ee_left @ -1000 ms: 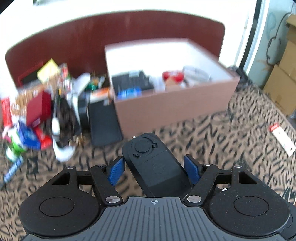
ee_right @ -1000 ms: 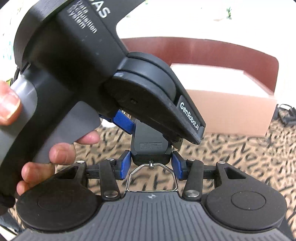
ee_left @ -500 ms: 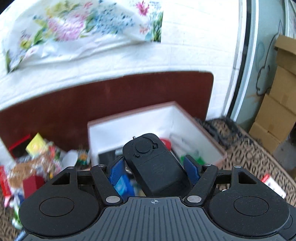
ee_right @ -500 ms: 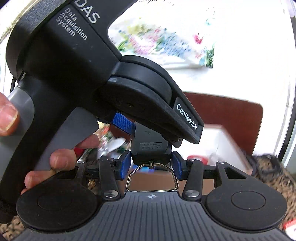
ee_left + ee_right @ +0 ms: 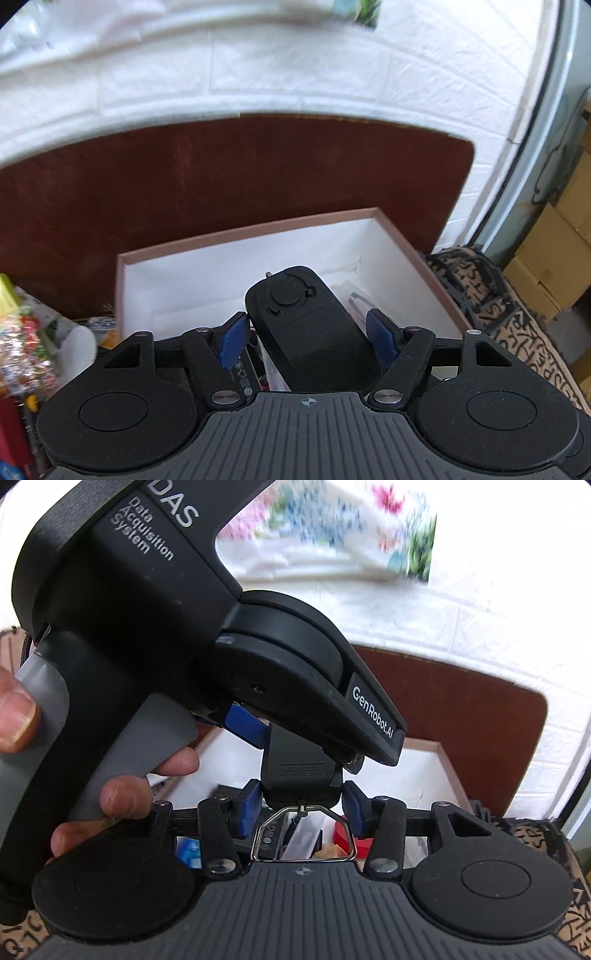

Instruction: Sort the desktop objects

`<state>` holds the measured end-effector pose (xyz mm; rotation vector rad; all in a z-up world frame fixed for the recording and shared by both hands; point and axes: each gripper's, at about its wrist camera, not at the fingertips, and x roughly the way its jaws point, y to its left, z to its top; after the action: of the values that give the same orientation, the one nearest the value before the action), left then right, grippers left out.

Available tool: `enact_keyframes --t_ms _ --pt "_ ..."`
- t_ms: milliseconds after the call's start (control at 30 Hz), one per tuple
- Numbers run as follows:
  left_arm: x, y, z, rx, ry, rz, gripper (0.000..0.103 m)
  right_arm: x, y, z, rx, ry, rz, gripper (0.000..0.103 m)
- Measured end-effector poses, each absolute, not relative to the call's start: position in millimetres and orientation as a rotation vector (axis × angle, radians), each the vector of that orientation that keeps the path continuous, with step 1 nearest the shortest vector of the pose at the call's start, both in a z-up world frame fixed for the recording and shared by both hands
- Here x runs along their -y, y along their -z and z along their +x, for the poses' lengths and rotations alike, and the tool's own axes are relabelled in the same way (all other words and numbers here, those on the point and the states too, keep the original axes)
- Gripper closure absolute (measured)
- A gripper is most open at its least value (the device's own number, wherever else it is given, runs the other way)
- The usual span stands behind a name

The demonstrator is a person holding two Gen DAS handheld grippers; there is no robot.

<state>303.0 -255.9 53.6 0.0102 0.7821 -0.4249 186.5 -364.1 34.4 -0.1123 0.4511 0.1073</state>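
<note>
Black plastic device (image 5: 310, 332): carried above the open pink-rimmed box (image 5: 236, 236), clear of its white lining and not yet set down. It is gripped at two places. The left hand-held gripper (image 5: 307, 339) has its jaws moderately wide, with the blue pads against the broad body of the device. The right hand-held gripper (image 5: 301, 808) has its jaws nearly closed, clamped on the narrower end just above a wire bail (image 5: 349, 834).

Progress, as judged: sorting is partly done. The box already holds several items, among them a red one (image 5: 341, 834) and a blue one (image 5: 190, 851). A pile of mixed clutter (image 5: 26, 332) remains on the patterned worktop (image 5: 524, 332) to the left of the box. The present item looks ready for placing. The pile would then follow.

Not established:
- The device's identity. A round cap and some small printing show, but the printing is unreadable.
- Most of the box floor, which is masked by the grippers and the device in both views.
- The clutter pile, which is blurred and cut off by the frame edge. No count is possible.
- The person, of whom only fingers (image 5: 122, 797) on the left gripper's handle are seen.
- The wall hanging above, which is smeared by motion.
</note>
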Motion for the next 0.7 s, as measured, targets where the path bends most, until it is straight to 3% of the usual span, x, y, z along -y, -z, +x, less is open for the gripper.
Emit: enact_keyframes --t_ms 633,700 --pt "257 20 373 -0.968 0.434 -0.09 0.031 404 20 268 -0.687 -0.122 -0.161 0.051" --pt "257 19 370 -0.961 0.436 -0.093 0.022 407 22 270 -0.704 -0.119 -0.164 0.05"
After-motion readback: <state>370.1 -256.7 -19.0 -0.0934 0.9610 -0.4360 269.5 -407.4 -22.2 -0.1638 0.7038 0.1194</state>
